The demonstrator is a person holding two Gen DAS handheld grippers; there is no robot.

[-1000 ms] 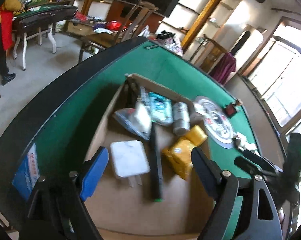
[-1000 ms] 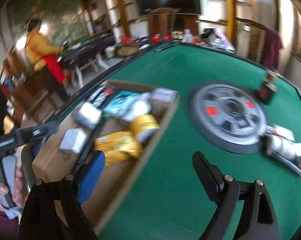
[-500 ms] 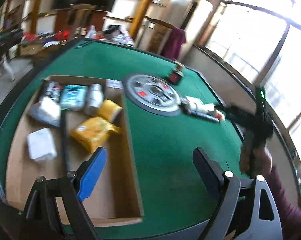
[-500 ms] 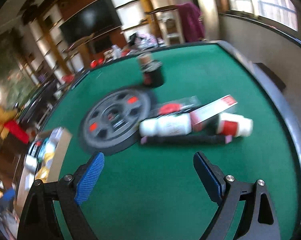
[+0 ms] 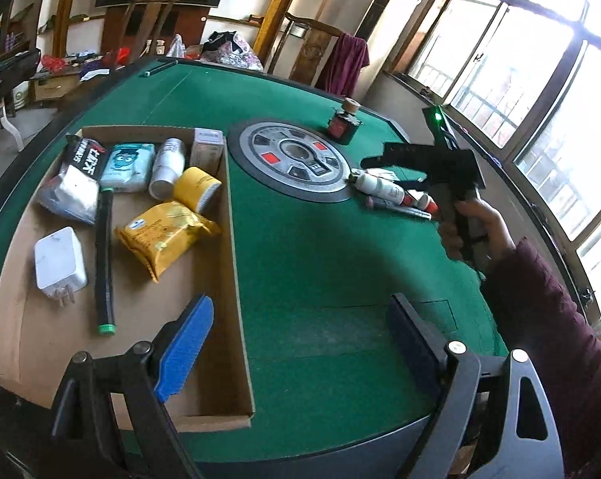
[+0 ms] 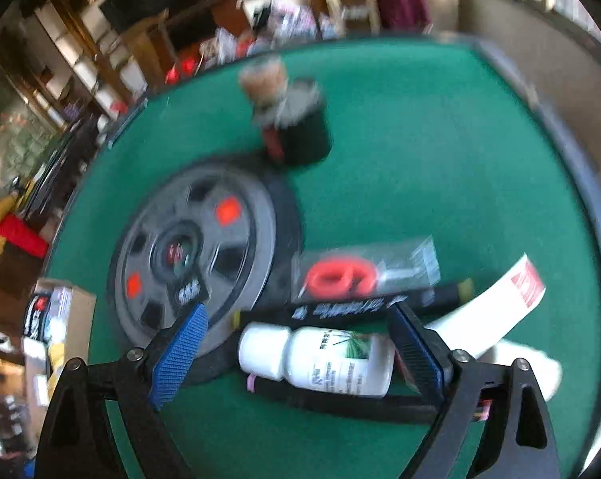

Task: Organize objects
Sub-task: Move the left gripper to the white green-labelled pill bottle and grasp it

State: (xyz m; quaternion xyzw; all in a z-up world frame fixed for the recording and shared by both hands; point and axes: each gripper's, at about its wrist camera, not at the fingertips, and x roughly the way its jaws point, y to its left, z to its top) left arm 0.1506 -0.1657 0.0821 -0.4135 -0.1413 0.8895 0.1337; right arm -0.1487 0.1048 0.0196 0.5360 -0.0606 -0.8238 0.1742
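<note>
Several items already lie in the shallow cardboard box (image 5: 236, 279) on the green felt table (image 5: 320, 263), while the white plastic bottle (image 6: 320, 359) and its neighbours wait between the right gripper (image 6: 300, 347)'s wide fingers, and the left gripper (image 5: 300, 343) hovers wide and empty.

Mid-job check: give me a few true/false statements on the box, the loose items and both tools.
1. The right tool is open around the white bottle. True.
2. The left tool holds the yellow pouch. False: it is open and empty; the pouch lies in the box.
3. The charger lies on the felt. False: it is in the box.
4. The dark jar stands outside the box. True.
</note>
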